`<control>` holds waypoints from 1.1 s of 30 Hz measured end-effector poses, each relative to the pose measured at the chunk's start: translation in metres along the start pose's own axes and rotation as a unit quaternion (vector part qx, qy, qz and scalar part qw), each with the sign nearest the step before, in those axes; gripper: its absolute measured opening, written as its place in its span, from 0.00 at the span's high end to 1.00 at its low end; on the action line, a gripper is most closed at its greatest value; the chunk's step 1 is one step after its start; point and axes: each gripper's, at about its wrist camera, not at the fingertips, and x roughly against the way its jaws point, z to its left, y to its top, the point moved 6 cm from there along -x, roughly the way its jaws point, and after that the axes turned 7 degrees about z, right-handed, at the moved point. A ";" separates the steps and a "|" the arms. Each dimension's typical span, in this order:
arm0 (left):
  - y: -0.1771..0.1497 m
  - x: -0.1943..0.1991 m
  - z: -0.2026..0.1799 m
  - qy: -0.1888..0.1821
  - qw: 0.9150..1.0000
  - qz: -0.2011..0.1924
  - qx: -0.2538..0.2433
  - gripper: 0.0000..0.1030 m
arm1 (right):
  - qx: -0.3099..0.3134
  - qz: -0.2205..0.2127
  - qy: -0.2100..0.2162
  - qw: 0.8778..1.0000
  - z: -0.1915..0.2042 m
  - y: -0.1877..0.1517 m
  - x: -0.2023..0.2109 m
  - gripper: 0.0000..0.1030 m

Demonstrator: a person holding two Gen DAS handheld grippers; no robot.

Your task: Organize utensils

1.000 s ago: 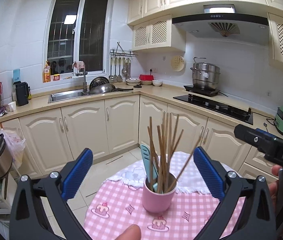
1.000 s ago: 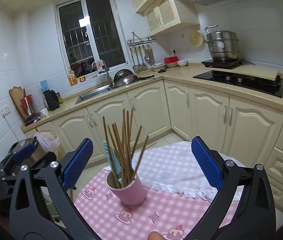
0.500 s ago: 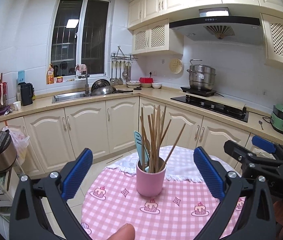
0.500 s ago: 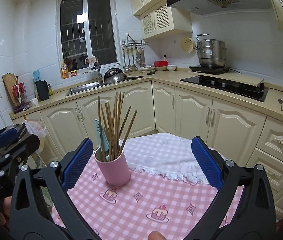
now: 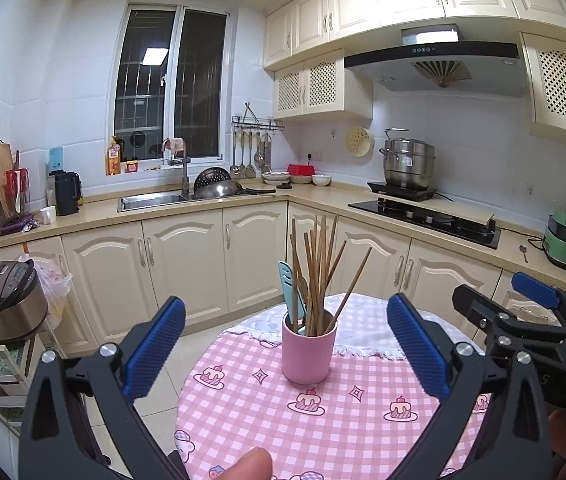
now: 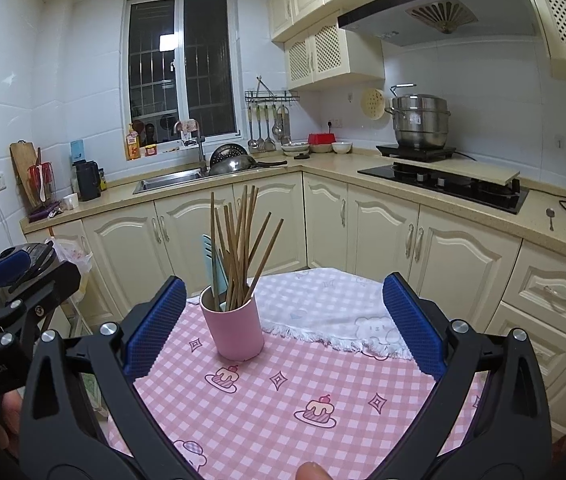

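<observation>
Both grippers have pulled back and up from the cup since a second ago. Left gripper (image 5: 285, 344) jaws wide apart, empty; right gripper (image 6: 283, 326) same, empty. Pink cup (image 5: 309, 350) upright on the checked table (image 5: 267, 420), holding chopsticks (image 5: 317, 272) and a teal utensil (image 5: 291, 290). Nothing loose in view, so probably at or near the finish; next move likely just retreating.

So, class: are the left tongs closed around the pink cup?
No, the left tongs stand wide open with the pink cup beyond them on the checked tablecloth, untouched.
</observation>
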 end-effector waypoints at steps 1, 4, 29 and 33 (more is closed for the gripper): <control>0.001 0.001 0.000 0.000 1.000 -0.001 0.000 0.04 | 0.000 -0.002 0.001 1.000 0.001 0.000 0.001 0.06; 0.001 0.005 0.001 0.004 1.000 -0.004 0.000 0.04 | 0.001 -0.005 0.001 1.000 0.000 0.002 0.003 0.06; 0.002 0.015 0.007 0.002 1.000 -0.005 0.005 0.04 | 0.016 -0.018 0.003 1.000 0.010 0.010 0.015 0.06; 0.002 0.014 0.009 0.005 1.000 -0.003 0.008 0.04 | 0.016 -0.018 0.003 1.000 0.011 0.011 0.015 0.06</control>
